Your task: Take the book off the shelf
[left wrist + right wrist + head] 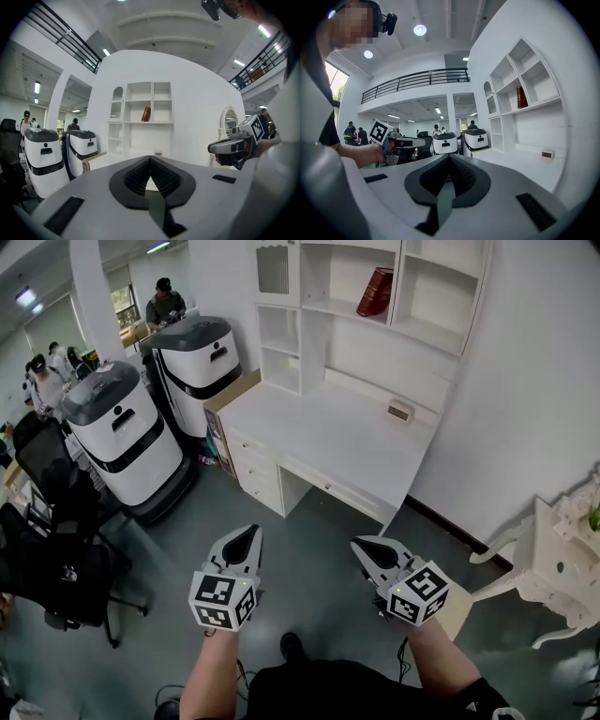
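While the white desk [328,427] and its shelf [323,306] are standing well ahead of both sets of jaws, the red book [375,292] is leaning in an upper compartment, far beyond them. The left gripper [250,533] and right gripper [360,545] are hanging low, jaws pressed together and empty, probably because no reach is yet under way.

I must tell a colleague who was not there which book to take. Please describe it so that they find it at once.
Find the white desk against the wall, with a white shelf unit on top. In its middle compartment a dark red book stands tilted. It is the only coloured thing; the compartments beside it look bare.
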`<state>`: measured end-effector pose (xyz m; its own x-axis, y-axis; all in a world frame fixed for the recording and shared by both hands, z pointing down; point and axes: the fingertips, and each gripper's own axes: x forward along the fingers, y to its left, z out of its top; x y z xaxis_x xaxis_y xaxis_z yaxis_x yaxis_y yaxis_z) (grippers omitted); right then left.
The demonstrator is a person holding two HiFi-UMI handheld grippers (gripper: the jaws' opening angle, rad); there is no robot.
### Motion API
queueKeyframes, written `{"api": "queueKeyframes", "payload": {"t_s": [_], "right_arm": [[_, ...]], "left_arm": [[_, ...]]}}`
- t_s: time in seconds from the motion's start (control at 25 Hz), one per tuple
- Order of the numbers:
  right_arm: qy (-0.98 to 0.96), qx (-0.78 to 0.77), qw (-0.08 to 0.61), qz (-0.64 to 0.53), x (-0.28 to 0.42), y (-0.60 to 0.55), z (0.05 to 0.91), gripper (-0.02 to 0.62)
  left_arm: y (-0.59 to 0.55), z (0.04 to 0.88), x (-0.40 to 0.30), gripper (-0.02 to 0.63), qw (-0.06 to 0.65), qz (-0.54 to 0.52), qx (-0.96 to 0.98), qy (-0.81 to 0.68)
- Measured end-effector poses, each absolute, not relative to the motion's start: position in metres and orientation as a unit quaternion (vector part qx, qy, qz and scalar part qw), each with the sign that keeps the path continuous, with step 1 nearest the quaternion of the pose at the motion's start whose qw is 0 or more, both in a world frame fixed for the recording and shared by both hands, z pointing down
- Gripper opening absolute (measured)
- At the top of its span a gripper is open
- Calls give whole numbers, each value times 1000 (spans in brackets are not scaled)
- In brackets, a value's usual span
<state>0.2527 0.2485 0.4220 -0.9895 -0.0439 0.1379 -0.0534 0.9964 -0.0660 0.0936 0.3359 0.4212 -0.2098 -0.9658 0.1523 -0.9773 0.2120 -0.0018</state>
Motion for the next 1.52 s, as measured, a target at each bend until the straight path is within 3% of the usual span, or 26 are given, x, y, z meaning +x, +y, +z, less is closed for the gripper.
{"api": "queueKeyframes", "payload": {"t_s": [0.44, 0.88, 1.52], "right_arm": [[-993, 39, 91, 59, 112, 226, 431, 12], [-990, 33, 111, 75, 68, 182, 455, 12], [-989, 41, 80, 117, -14, -30, 451, 12]], "left_arm": [[316, 447, -22, 11, 90, 52, 640, -761], [260, 453, -72, 11, 103, 34, 647, -754], [56, 433, -147, 11, 103, 86, 638, -758]]}}
